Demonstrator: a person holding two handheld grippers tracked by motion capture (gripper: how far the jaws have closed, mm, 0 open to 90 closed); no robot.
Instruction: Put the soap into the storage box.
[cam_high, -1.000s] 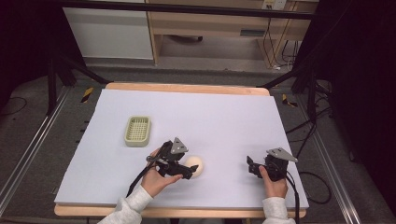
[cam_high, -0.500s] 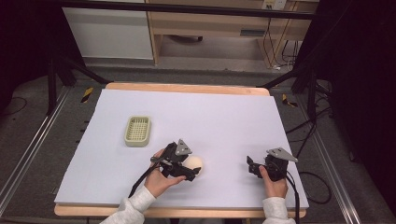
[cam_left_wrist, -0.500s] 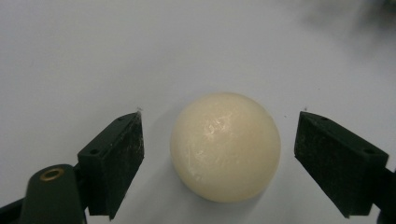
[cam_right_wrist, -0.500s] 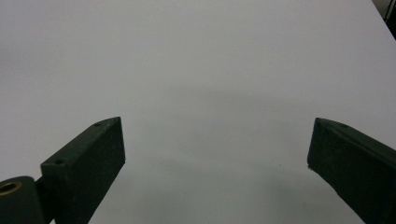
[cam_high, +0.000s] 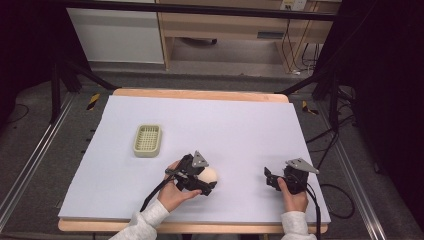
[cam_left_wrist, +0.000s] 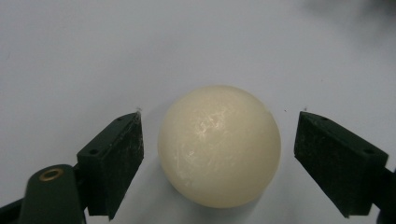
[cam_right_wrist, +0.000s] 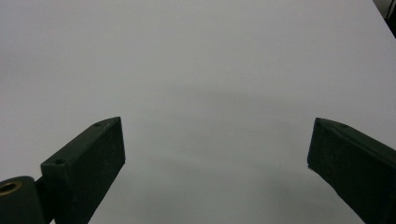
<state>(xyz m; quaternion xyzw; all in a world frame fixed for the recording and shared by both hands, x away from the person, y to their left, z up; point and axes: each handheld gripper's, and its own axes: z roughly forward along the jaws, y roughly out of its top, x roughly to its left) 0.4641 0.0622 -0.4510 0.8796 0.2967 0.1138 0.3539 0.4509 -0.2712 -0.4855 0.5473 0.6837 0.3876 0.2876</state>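
Straddling the cream ball (cam_left_wrist: 219, 145), the left gripper (cam_left_wrist: 218, 154) stands released, gaps both sides. The right gripper (cam_right_wrist: 217, 163), also released, faces bare mat (cam_right_wrist: 196, 70). At ten o'clock from the ball, the small basket (cam_high: 147, 140) holds nothing.

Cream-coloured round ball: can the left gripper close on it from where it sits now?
Probably yes. The cream-coloured round ball lies between the open jaws of the left gripper, a gap showing on each side and nothing between them on the white table sheet.

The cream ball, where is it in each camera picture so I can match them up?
High view: cream ball lies low and centre-left, at the tip of the left hand-held gripper.
Left gripper view: ball at centre, between the open jaws, touching neither.
Right gripper view: not in it.
Shared landmark: the white table sheet.
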